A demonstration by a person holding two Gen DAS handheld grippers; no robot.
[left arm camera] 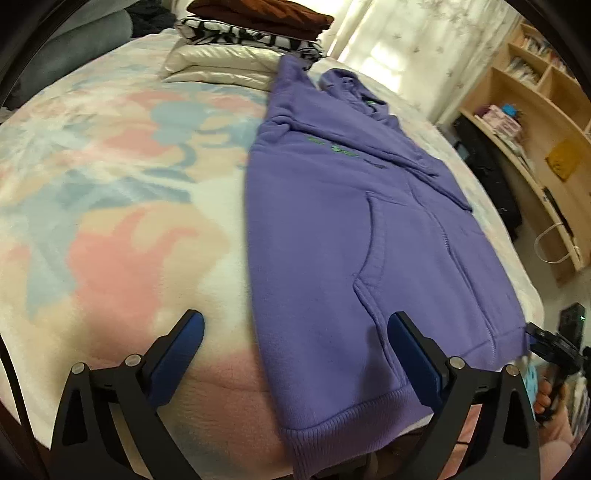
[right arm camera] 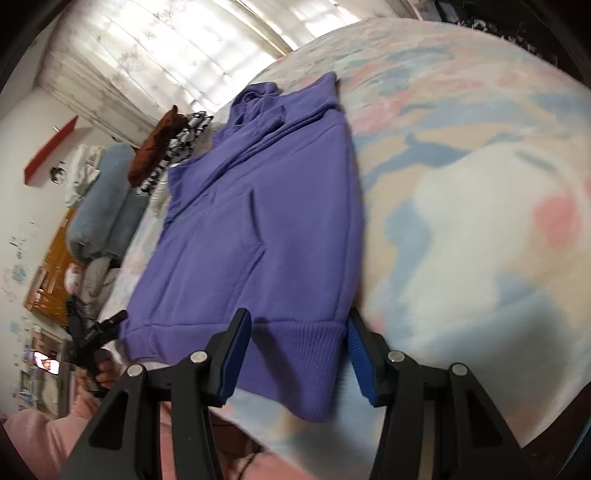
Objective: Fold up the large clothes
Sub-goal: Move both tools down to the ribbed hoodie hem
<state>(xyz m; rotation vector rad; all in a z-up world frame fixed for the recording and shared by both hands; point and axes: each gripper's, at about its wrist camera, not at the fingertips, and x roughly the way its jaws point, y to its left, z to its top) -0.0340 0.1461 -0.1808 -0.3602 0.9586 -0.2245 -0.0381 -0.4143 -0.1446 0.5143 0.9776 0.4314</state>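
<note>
A purple hoodie (left arm camera: 332,229) lies flat on the bed, sleeves folded in, hood at the far end and ribbed hem (left arm camera: 354,410) at the near edge. My left gripper (left arm camera: 295,332) stands open wide over the hoodie's near left edge, one finger over the blanket and the other over the fabric, with nothing pinched. In the right wrist view the hoodie (right arm camera: 266,229) stretches away, and my right gripper (right arm camera: 297,332) hangs half open over the hem's right corner (right arm camera: 310,343), which lies unpinched between the fingers. Each gripper shows at the other view's edge, held by a hand.
A pastel pink, blue and cream blanket (left arm camera: 110,206) covers the bed. Folded clothes (left arm camera: 258,22) and a white pillow are stacked at the far end. A wooden shelf unit (left arm camera: 535,122) stands to the right, and grey-blue cushions (right arm camera: 103,199) lie left of the bed.
</note>
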